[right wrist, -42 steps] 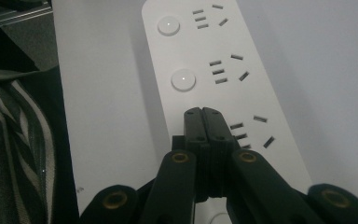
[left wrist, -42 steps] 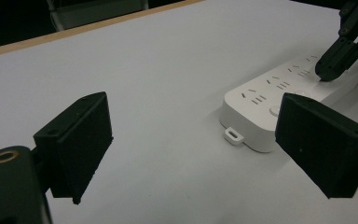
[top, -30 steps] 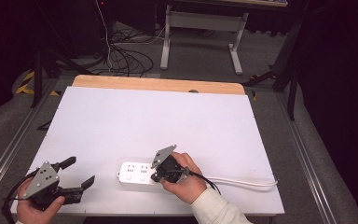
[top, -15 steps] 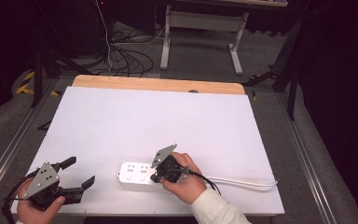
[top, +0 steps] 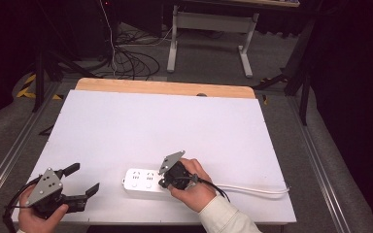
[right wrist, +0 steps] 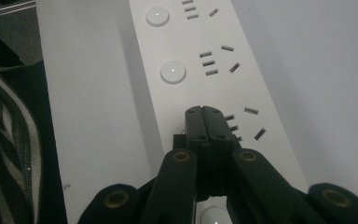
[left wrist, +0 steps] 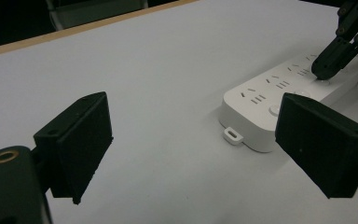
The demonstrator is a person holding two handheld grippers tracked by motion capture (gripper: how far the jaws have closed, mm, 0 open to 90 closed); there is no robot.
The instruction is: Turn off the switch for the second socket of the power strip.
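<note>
The white power strip [top: 143,179] lay near the worktop's [top: 175,126] 6 o'clock edge, its cable running toward 3 o'clock. The right gripper [right wrist: 208,122], fingers pressed together and holding nothing, bore tip-down on the strip's face, probably to press a round switch. The left gripper [top: 80,182] waited at 8 o'clock, fingers wide apart.

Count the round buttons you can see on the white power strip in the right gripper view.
3: one at the far end, one mid-strip, one partly visible beneath the right gripper. Its shut jaws may hide another.
</note>
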